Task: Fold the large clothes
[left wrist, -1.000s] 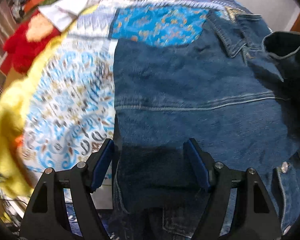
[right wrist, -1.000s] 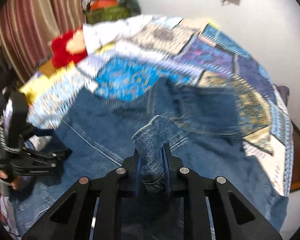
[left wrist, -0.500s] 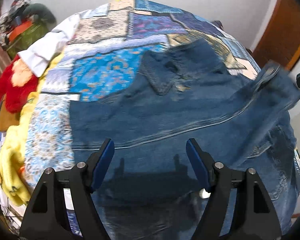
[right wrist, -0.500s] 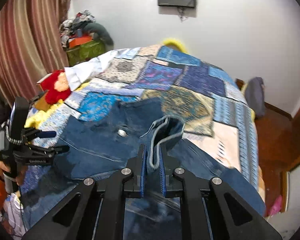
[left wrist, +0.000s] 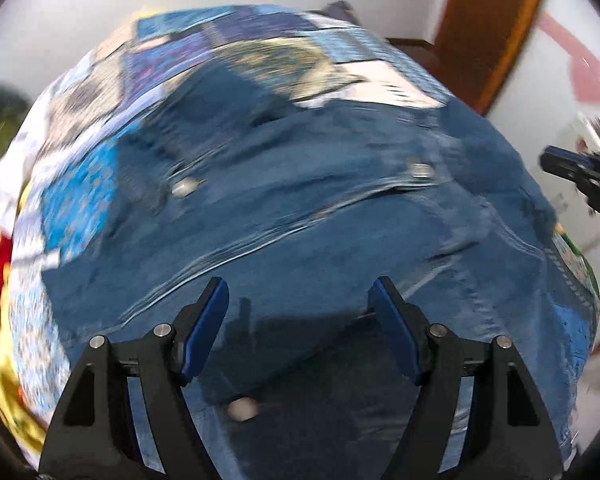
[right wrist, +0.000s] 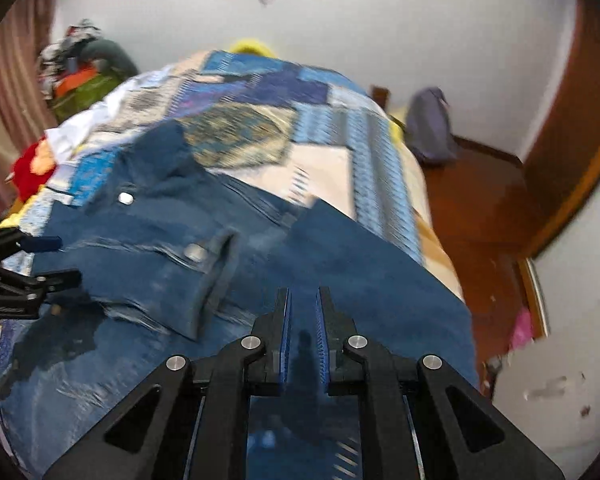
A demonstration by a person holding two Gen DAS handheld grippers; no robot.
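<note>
patchwork bedspread [right wrist: 260,128], 1 denim jacket [right wrist: 360,264], 2 grippers

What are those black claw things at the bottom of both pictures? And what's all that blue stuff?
Those claws are grabbing tools. A person holds one hand-held gripper in each hand, and each has a small camera looking along its two fingers. One picture comes from the left hand-held gripper, the other from the right hand-held gripper.

The blue stuff is a denim jacket, spread on a bed with a patchwork quilt. The person is folding it.

The left one's jaws stand wide open over the jacket, holding nothing. The right one's are squeezed shut; the blurry picture doesn't show whether denim is pinched between them.
</note>
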